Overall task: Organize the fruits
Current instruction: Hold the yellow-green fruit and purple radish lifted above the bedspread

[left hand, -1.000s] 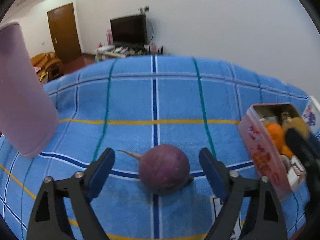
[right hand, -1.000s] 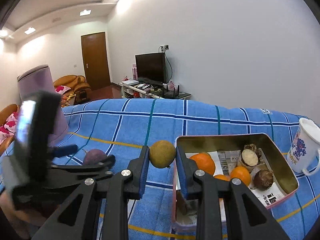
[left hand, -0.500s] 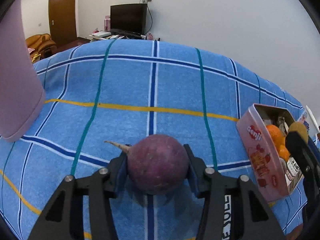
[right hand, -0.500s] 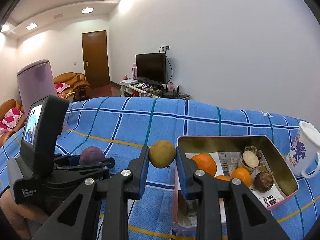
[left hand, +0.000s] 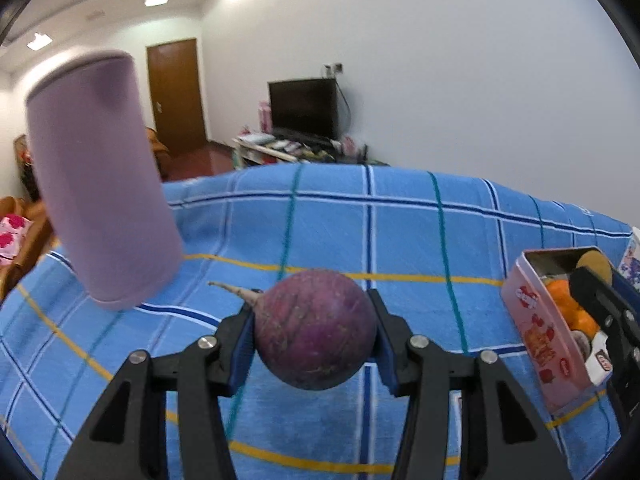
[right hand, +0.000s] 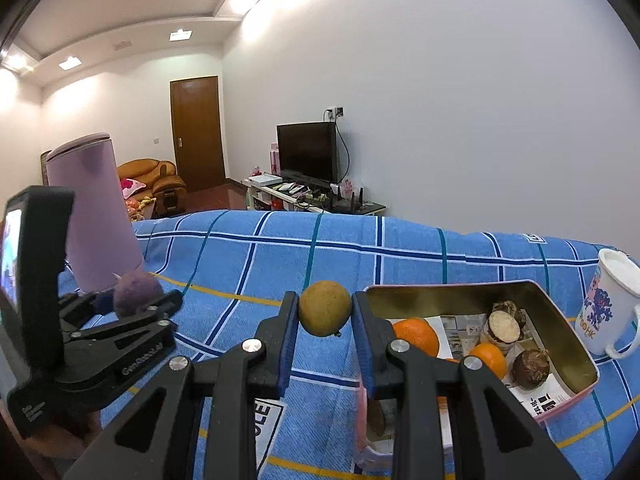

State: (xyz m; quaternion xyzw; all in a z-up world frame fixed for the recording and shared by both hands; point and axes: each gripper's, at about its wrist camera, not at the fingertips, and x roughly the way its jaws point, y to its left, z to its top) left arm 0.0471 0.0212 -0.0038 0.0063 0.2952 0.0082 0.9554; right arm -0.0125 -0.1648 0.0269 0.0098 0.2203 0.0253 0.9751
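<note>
My left gripper (left hand: 314, 334) is shut on a round purple radish (left hand: 316, 330) with a thin root and holds it above the blue checked cloth (left hand: 400, 232). It also shows in the right wrist view (right hand: 136, 294). My right gripper (right hand: 325, 314) is shut on a yellow-green round fruit (right hand: 325, 314), held just left of the pink tin box (right hand: 560, 320). The box holds oranges (right hand: 416, 334) and brown tubers (right hand: 530, 364). In the left wrist view the box (left hand: 536, 336) is at the right edge.
A tall lilac cylinder (left hand: 96, 184) stands on the cloth at the left; it also shows in the right wrist view (right hand: 94, 216). A white printed mug (right hand: 608, 304) stands right of the box. A TV stand and door lie beyond the table.
My left gripper closed on the purple radish and lifted it off the cloth. My right gripper keeps holding the yellow-green fruit in about the same place.
</note>
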